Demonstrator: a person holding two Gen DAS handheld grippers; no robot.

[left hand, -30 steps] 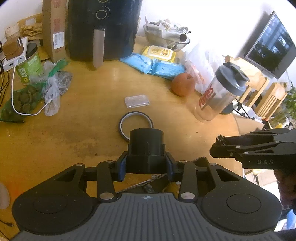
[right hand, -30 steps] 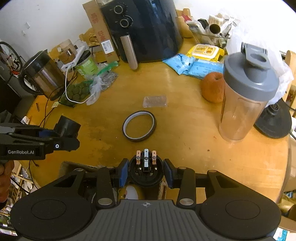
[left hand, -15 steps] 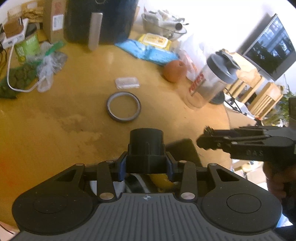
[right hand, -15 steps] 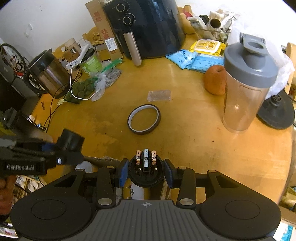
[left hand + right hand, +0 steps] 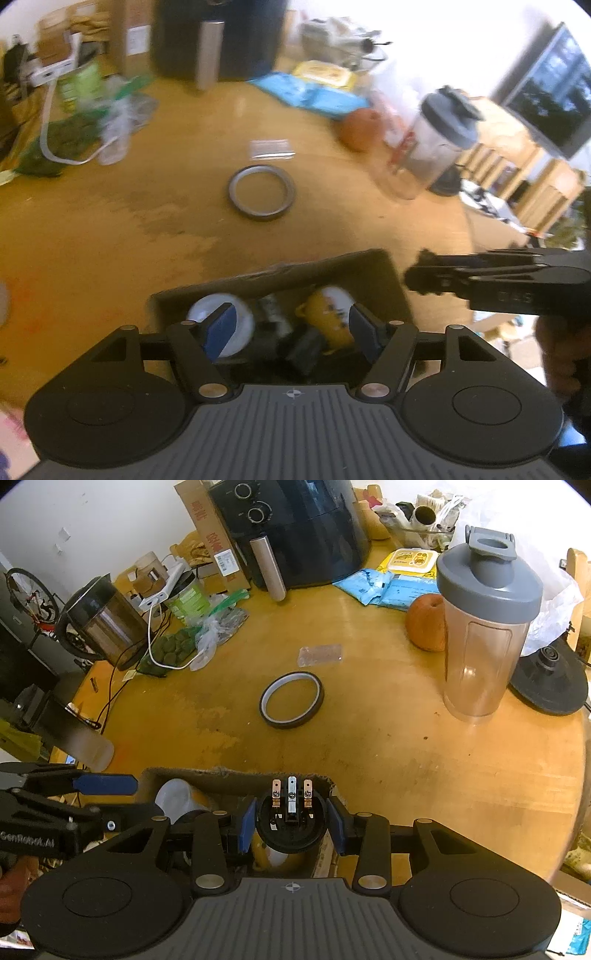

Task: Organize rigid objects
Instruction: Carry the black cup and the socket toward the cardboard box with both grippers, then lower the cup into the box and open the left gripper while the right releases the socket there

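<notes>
Left gripper (image 5: 290,325) jaws opening, empty, above cardboard box (image 5: 384,273); right gripper (image 5: 291,825) pinching round black plug (image 5: 291,827)

Black air fryer (image 5: 295,528), apple (image 5: 424,622), blue packets (image 5: 384,587) and steel kettle (image 5: 103,620) on the wooden table (image 5: 388,746).

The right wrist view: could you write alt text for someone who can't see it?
A handheld gripper grips a round black plug part over an open cardboard box at the edge of a wooden table, where a tape ring and a shaker bottle stand farther back.
</notes>
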